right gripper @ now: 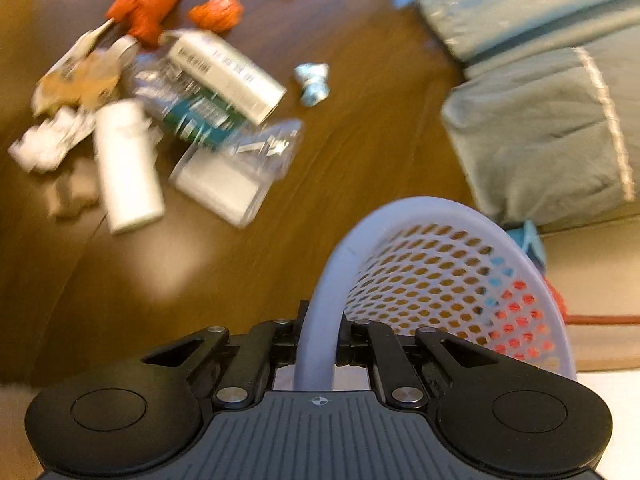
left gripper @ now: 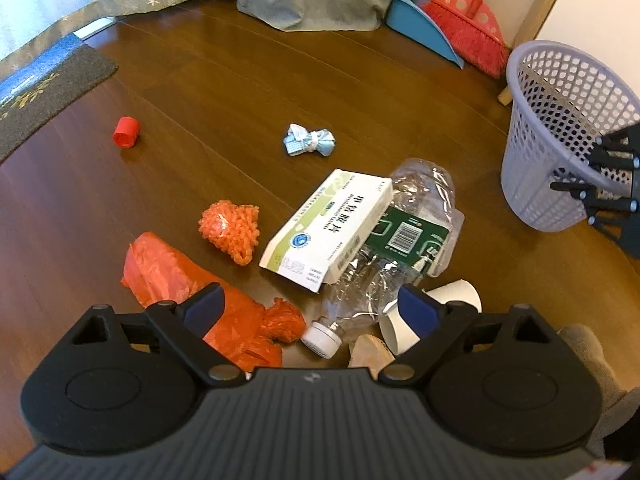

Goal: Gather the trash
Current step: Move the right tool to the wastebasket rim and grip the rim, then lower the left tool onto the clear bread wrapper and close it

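Trash lies scattered on a brown wooden floor. In the left wrist view my left gripper (left gripper: 314,310) is open above an orange plastic bag (left gripper: 192,280) and a crushed clear bottle (left gripper: 384,256). A white medicine box (left gripper: 328,228) leans on the bottle. An orange mesh ball (left gripper: 230,230), a blue-white wrapper (left gripper: 308,140) and a red cap (left gripper: 126,131) lie farther off. My right gripper (right gripper: 319,338) is shut on the rim of the lavender perforated basket (right gripper: 440,264), also seen as the basket (left gripper: 560,128) at the right with the right gripper (left gripper: 612,184) on its rim.
A white paper cup (left gripper: 432,312) and a tan scrap lie near my left fingers. The blurred right wrist view shows a white bottle (right gripper: 126,164) and crumpled white paper (right gripper: 44,144). A red broom (left gripper: 472,28) and blue dustpan (left gripper: 424,24) lean at the back wall. Curtains and a grey mat (left gripper: 44,96) border the floor.
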`<action>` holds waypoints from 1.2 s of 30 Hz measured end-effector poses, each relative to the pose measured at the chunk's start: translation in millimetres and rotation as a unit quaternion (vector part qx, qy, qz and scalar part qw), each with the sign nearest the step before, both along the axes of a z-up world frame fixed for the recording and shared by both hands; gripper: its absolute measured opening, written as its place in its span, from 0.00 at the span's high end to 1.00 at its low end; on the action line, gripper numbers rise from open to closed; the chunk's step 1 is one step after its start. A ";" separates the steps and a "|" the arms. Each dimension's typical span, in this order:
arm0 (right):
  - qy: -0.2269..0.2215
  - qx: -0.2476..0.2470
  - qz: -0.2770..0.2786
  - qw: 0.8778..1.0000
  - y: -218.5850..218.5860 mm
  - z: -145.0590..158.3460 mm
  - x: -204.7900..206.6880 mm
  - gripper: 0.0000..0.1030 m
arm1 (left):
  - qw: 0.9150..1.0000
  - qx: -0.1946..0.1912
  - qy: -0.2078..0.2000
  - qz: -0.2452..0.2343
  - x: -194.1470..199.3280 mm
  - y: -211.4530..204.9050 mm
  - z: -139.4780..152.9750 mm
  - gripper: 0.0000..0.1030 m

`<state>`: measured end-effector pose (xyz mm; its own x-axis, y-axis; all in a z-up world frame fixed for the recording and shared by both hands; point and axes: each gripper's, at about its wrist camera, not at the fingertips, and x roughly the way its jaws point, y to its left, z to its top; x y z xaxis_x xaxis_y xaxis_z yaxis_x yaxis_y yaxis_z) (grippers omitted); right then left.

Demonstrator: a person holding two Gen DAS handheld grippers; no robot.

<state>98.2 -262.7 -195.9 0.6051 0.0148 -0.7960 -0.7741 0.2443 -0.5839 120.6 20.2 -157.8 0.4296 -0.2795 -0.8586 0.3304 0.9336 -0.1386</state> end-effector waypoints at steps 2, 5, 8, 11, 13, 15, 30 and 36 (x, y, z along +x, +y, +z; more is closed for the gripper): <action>-0.031 0.018 -0.015 0.999 5.4 -6.6 -5.7 0.97 | 1.000 -0.001 -0.001 0.006 0.0 2.9 0.7 0.13; -0.067 0.043 -0.016 0.997 12.1 -16.2 -14.5 0.98 | 1.000 0.003 -0.006 0.014 -0.3 9.7 4.3 0.13; -0.092 0.057 -0.010 0.994 13.4 -21.2 -17.9 0.98 | 1.000 0.018 -0.012 0.016 0.5 18.4 8.1 0.14; -0.095 0.059 -0.007 0.994 16.2 -24.1 -18.1 0.98 | 0.999 0.030 -0.014 0.015 5.0 20.8 7.8 0.15; -0.096 0.058 -0.005 0.994 18.0 -27.1 -18.9 0.98 | 0.999 0.026 -0.013 0.013 8.5 17.9 5.1 0.15; -0.097 0.057 -0.003 0.994 19.2 -29.9 -19.8 0.99 | 1.000 0.023 -0.014 0.008 11.3 11.5 1.0 0.16; -0.081 0.066 0.002 0.995 14.1 -48.2 -24.0 1.00 | 0.991 0.039 0.043 -0.117 -34.5 -33.4 -47.6 0.46; -0.084 0.067 -0.003 0.994 14.5 -47.1 -21.2 1.00 | 0.990 0.050 0.059 -0.122 -34.6 -39.0 -59.6 0.54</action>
